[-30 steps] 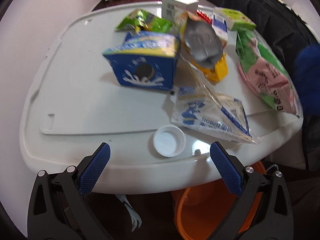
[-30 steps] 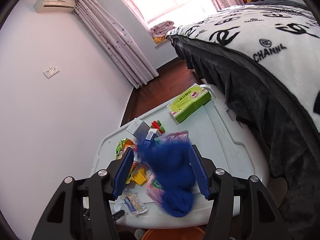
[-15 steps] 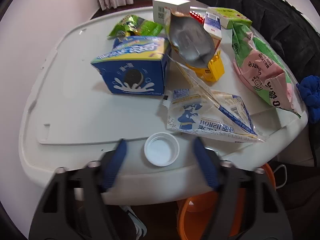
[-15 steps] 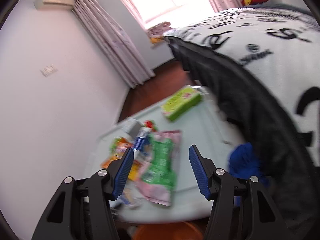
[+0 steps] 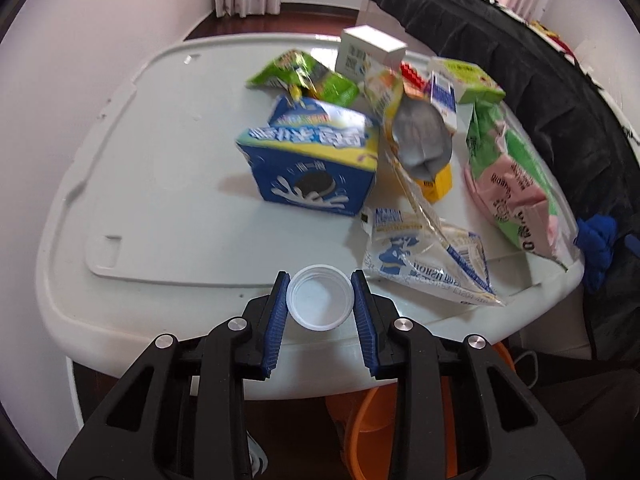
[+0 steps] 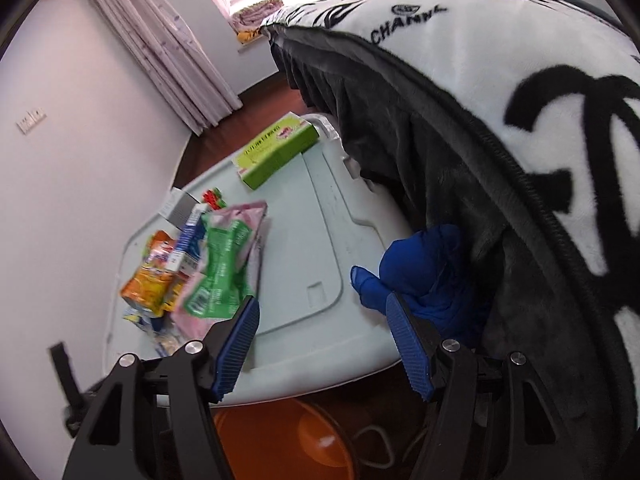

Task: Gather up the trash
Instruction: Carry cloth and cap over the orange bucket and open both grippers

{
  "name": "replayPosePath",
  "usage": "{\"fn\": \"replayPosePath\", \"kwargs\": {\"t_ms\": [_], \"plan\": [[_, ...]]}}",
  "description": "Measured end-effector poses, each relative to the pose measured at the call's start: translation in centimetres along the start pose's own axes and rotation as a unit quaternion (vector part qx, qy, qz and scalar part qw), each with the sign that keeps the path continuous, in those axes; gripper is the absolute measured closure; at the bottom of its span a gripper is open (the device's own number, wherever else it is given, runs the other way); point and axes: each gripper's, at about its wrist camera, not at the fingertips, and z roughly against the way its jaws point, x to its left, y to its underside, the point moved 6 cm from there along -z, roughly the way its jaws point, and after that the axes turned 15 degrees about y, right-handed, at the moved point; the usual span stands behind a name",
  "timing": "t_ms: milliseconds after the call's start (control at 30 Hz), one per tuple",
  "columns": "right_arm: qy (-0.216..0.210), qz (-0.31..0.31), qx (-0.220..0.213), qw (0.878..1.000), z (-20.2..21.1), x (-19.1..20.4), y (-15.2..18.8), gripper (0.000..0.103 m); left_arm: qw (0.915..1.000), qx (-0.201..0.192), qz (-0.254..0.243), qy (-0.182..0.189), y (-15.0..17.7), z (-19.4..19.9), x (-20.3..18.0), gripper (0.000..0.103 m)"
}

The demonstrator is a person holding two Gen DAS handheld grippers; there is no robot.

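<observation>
The left gripper had its blue pads on either side of the white cap, touching or all but touching its rim; whether it truly pinched, I could not tell from where I stood. The cap sat at the very front edge of the table, open side up, with the orange bin below and just past that edge. That seemed to me the first risk: a shallow, smooth rim between two flat pads might squirt out forward or tip as the pads pressed, and so near the edge it could drop to the floor beside the bin rather than into it.

Just beyond the cap, to its right, lay the clear wrapper, one corner close to the right pad. A careless lift might have snagged that film and dragged it along, and the wrapper ran back under the silver pouch and toward the blue carton, so a tug could have shifted the heap behind the cap.

The right gripper stood wide, holding nothing, over the table's near edge on the bed side. The blue cloth lay bunched just beside its right finger, against the dark blanket, and the pink-green bag lay near its left finger. If it closed there I judged it might catch the cloth, which hardly looked like trash.
</observation>
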Motion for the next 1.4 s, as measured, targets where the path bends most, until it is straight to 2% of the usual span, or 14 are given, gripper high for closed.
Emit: {"fn": "replayPosePath", "kwargs": {"t_ms": [233,367,433,533,600,667,700,733,833,1000,1167,1300,1367,1400], "plan": [[0.102,0.042,-0.003,0.994,-1.9,-2.5,-0.2,0.037,0.9995,-0.019,-0.025,-0.005,-0.6,1.2,-0.6,0.072],[0.123,0.087,0.002,0.989,-3.6,-2.4,0.0,0.034,0.9994,-0.022,-0.027,0.004,-0.8,1.2,-1.1,0.072],[0.127,0.101,0.011,0.987,-4.9,-2.0,0.0,0.027,0.9993,-0.025,-0.028,0.004,-1.1,1.3,-1.2,0.072],[0.16,0.129,0.002,0.979,-5.7,-1.1,0.0,0.02,0.9992,-0.028,-0.03,0.003,-1.2,1.4,-1.2,0.072],[0.182,0.158,-0.001,0.971,-6.3,-0.8,0.1,0.021,0.9992,-0.028,-0.028,0.005,-1.2,1.6,-1.1,0.072],[0.224,0.184,-0.01,0.957,-6.3,-1.4,0.0,0.035,0.9992,-0.029,-0.027,0.006,-1.2,1.7,-1.0,0.072],[0.255,0.191,-0.019,0.948,-6.3,-2.2,-0.2,0.06,0.9992,-0.03,-0.027,0.008,-1.2,1.7,-1.1,0.072],[0.239,0.183,-0.021,0.953,-6.1,-2.6,-0.4,0.066,0.9991,-0.031,-0.027,0.01,-1.1,1.8,-1.1,0.072],[0.213,0.177,-0.013,0.961,-5.4,-3.0,-0.6,0.069,0.9989,-0.031,-0.035,0.008,-1.0,1.9,-1.4,0.072],[0.175,0.144,-0.021,0.974,-3.1,-3.4,-1.0,0.071,0.9982,-0.042,-0.041,0.013,-1.0,2.5,-1.7,0.072],[0.108,0.11,-0.021,0.988,-0.2,-1.8,-0.6,0.071,0.998,-0.047,-0.041,0.016,-1.0,3.0,-1.8,0.072],[0.045,0.119,-0.011,0.992,3.2,0.8,1.2,0.071,0.9961,-0.049,-0.07,0.019,-0.8,3.8,-3.1,0.072],[0.021,0.137,-0.004,0.99,4.8,2.3,2.7,0.071,0.9952,-0.042,-0.081,0.037,-0.2,4.1,-4.1,0.072],[0.005,0.145,0.004,0.989,5.5,3.0,3.8,0.071,0.994,-0.031,-0.087,0.058,0.6,4.2,-5.1,0.072]]}}
